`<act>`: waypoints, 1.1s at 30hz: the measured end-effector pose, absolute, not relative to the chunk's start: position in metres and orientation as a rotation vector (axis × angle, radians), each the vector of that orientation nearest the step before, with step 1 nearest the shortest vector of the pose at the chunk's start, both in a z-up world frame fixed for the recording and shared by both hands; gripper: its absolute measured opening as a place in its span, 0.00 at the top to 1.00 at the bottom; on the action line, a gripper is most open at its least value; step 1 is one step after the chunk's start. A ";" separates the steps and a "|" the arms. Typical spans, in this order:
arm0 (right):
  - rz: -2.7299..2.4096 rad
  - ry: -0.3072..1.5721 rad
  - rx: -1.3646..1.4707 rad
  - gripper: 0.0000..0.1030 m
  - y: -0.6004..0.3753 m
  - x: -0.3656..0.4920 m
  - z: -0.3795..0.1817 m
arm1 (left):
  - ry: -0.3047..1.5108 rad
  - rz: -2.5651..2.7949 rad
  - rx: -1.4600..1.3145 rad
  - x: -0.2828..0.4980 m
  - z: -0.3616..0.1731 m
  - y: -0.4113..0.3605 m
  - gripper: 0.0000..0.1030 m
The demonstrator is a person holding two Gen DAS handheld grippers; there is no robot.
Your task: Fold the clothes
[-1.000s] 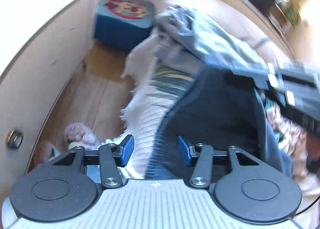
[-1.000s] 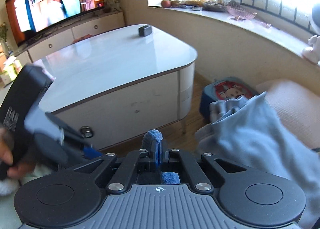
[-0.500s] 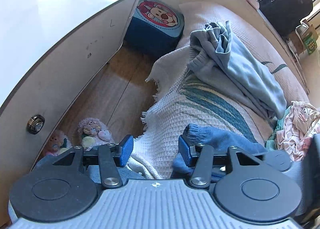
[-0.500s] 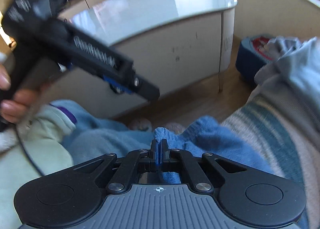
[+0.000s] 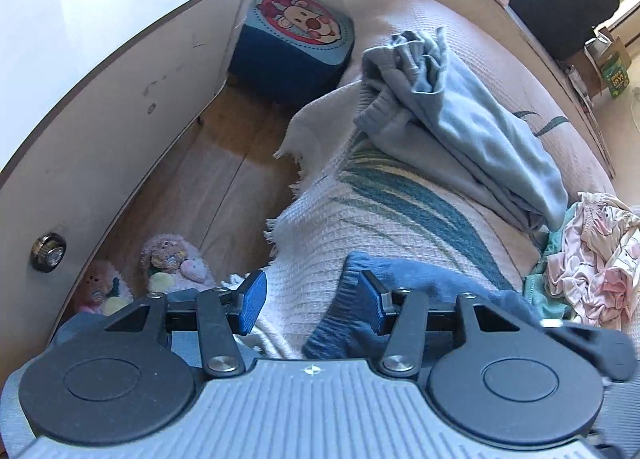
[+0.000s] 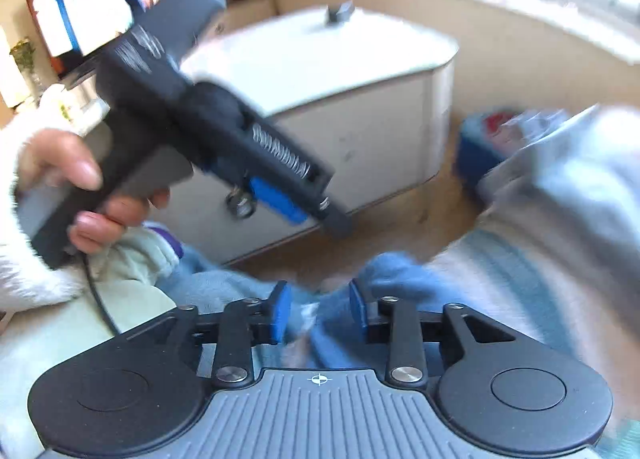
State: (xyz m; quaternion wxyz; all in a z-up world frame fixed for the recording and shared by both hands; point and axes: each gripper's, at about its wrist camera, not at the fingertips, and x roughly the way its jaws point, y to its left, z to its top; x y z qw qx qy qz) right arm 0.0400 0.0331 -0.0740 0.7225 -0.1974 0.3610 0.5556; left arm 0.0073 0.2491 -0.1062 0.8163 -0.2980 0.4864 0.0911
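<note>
The right claw (image 6: pixel 318 313) was opening over the blue garment (image 5: pixel 404 279) – a release; the left claw (image 5: pixel 312 301) stood apart, empty. Next, a new grasp on its edge seemed needed.

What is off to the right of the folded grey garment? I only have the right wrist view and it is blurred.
Observer: A crumpled pink garment lies on the blanket, right of the grey garment.
Operator: Anything on the floor near the table?
Observer: Two plush toys sit on the wooden floor beside the table's side.
Operator: Is the left gripper holding anything?
Observer: No. The left gripper has its jaws apart, nothing pinched; the blue garment's cuff lies by one pad.
</note>
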 end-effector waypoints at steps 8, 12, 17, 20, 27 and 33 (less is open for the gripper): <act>0.645 0.821 -0.330 0.73 -0.138 0.055 -0.050 | 1.052 0.040 -0.525 0.037 -0.097 0.182 0.57; 0.470 0.881 -0.237 0.75 -0.198 0.041 -0.061 | 1.076 0.009 -0.429 0.051 -0.104 0.151 0.59; 0.636 0.853 -0.234 0.74 -0.173 0.024 -0.071 | 1.127 0.133 -0.486 0.043 -0.117 0.173 0.63; 0.744 0.856 -0.391 0.74 -0.139 0.018 -0.084 | 1.119 0.207 -0.488 0.029 -0.113 0.185 0.60; 0.801 0.786 -0.856 0.74 -0.092 0.003 -0.127 | 1.221 0.292 -0.517 0.027 -0.135 0.196 0.57; 0.798 0.703 -1.028 0.78 -0.085 -0.001 -0.149 | 1.213 0.246 -0.561 0.032 -0.142 0.199 0.46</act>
